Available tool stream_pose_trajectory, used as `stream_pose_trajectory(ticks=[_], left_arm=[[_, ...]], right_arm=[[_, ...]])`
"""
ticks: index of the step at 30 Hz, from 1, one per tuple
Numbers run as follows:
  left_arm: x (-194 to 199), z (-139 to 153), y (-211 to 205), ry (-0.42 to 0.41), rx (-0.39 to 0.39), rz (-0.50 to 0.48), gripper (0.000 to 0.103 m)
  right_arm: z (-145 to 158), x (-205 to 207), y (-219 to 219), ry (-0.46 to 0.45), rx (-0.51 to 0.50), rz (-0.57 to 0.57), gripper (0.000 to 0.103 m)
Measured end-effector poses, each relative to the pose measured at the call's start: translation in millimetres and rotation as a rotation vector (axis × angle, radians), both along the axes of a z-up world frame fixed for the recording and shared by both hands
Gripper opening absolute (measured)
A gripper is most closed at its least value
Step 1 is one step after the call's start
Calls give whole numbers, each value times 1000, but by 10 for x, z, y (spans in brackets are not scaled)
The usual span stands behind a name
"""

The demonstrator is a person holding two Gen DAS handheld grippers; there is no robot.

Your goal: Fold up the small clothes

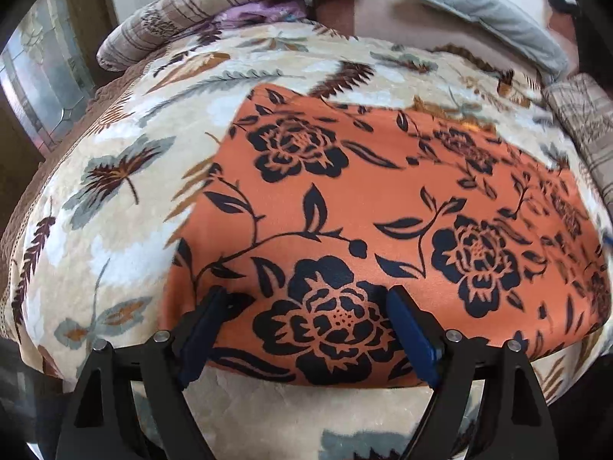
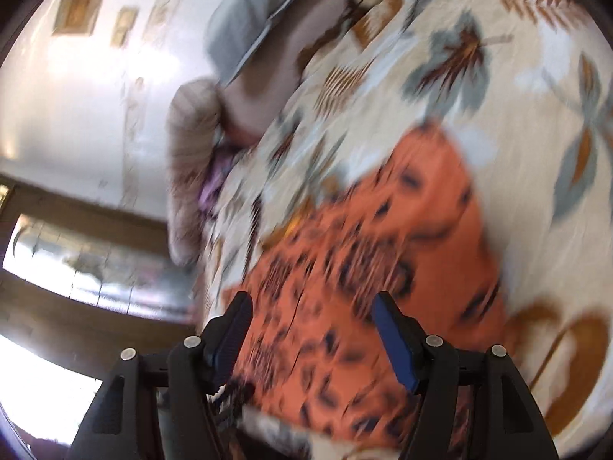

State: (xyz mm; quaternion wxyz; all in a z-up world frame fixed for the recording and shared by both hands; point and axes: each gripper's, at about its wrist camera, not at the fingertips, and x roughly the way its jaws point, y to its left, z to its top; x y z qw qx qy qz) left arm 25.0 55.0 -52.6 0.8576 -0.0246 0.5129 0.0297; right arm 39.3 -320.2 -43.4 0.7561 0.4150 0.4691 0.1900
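My left tongs (image 1: 306,299) point steeply down at the near edge of the orange cloth (image 1: 383,199) — the small garment with black roses and leaves printed on it. Their jaws stand wide apart, one blue pad (image 1: 412,333) on each side of a big rose near the hem, and nothing is pinched between them; whether the tips brush the fabric I cannot tell. The cloth lies spread flat and fairly smooth on the blanket (image 1: 115,230), a cream plush one with grey and brown leaves, its near edge a straight line just ahead of my fingers and its far edge reaching toward the middle of the bed. Beyond it a striped quilt (image 1: 184,11) is rolled up at the head of the bed, with a grey pillow (image 1: 486,11) to the right of it and a bit of purple fabric (image 1: 264,11) tucked under the roll. The view from my right tongs (image 2: 312,303) is badly blurred. Their jaws are also parted, with nothing gripped, and they hang over the same orange cloth (image 2: 383,249) near one of its ends. Past it the blanket (image 2: 498,96) spreads to the right, the pillow (image 2: 245,27) shows at the top, and on the left a pale wall (image 2: 95,96) carries two framed pictures (image 2: 80,4).
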Motion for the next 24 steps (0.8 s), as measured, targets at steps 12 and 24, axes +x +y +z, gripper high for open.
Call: stream_pose_trajectory(ticks=[12, 24], left_arm=[[-33, -134, 491, 57, -34, 159, 86], [-38, -121, 560, 57, -54, 181, 86]], right_arm=[[-394, -532, 26, 85, 2, -54, 70], [-460, -551, -80, 85, -7, -76, 72]])
